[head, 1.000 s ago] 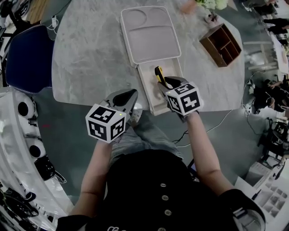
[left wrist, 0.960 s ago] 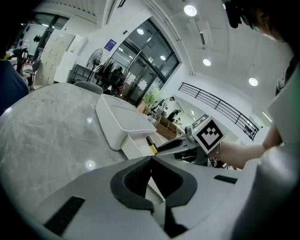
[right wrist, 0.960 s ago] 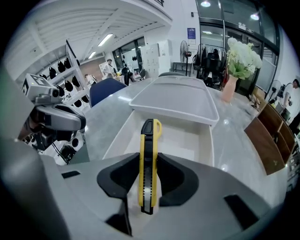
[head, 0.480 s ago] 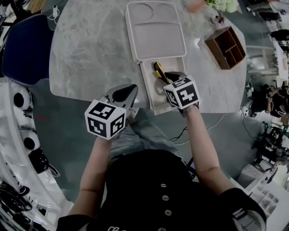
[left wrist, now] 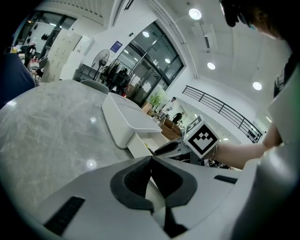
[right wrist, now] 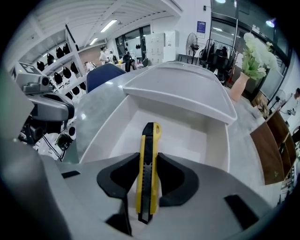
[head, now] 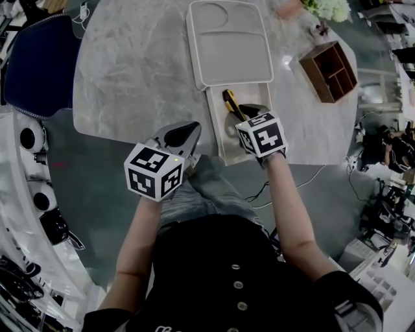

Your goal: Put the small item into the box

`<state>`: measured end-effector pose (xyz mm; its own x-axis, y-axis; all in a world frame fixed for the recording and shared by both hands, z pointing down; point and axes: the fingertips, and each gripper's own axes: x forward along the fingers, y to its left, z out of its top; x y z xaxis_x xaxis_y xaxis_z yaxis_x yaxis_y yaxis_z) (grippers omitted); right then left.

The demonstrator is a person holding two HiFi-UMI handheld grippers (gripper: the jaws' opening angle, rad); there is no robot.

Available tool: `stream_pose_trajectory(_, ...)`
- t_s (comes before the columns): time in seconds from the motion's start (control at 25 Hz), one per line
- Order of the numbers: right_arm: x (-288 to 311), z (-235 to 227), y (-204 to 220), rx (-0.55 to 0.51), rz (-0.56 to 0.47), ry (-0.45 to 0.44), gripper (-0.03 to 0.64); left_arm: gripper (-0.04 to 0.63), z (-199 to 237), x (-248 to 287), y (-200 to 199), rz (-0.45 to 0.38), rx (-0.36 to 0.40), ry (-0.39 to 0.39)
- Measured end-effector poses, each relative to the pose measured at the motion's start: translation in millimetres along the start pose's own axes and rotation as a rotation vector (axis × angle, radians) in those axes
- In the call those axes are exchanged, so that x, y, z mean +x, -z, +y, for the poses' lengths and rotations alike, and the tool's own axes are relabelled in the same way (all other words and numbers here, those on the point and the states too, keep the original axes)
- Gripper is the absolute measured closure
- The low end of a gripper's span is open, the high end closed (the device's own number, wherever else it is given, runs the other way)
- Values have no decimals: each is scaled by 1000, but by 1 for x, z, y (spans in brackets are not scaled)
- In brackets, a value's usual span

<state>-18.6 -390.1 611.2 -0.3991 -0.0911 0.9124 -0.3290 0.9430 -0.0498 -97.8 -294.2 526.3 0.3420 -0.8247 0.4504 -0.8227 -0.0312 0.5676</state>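
Observation:
A yellow and black utility knife [right wrist: 148,159] stands between the pads of my right gripper [right wrist: 149,161], which is shut on it and points steeply down. The knife's tip [head: 227,100] reaches into the open white box [head: 217,133] at the table's near edge. The box's inner floor [right wrist: 178,129] shows beneath the knife. The box's white lid [head: 230,42] lies flat just beyond it. My left gripper [head: 189,131] hovers at the table's edge, left of the box, shut with nothing in it [left wrist: 151,158].
A brown wooden organiser [head: 327,70] stands at the table's right side, with a vase of pale flowers [head: 324,9] behind it. A blue chair [head: 35,65] is at the far left. The grey marble table [head: 130,71] spreads left of the box.
My right gripper has sunk a little with the knife toward the box. The left gripper has stayed in place.

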Motion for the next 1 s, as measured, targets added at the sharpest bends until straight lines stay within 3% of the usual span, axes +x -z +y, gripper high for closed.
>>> stream_pose_trajectory(0.32, 0, 2, -1, 38, -5, -15, 463, 578, 4, -5, 0, 10, 8, -3)
stream_pose_trajectory(0.68, -30, 1, -25, 67, -148, 0, 424, 578, -12, -2, -4, 24, 49, 29)
stream_pose_trajectory(0.8, -49, -1, -35, 111, -227, -5, 419, 578, -24, 1, -7, 47, 100, 46)
stream_pose_trajectory(1.0, -89, -2, -64, 298, -435, -97, 419, 578, -41, 3, -21, 44, 145, 75)
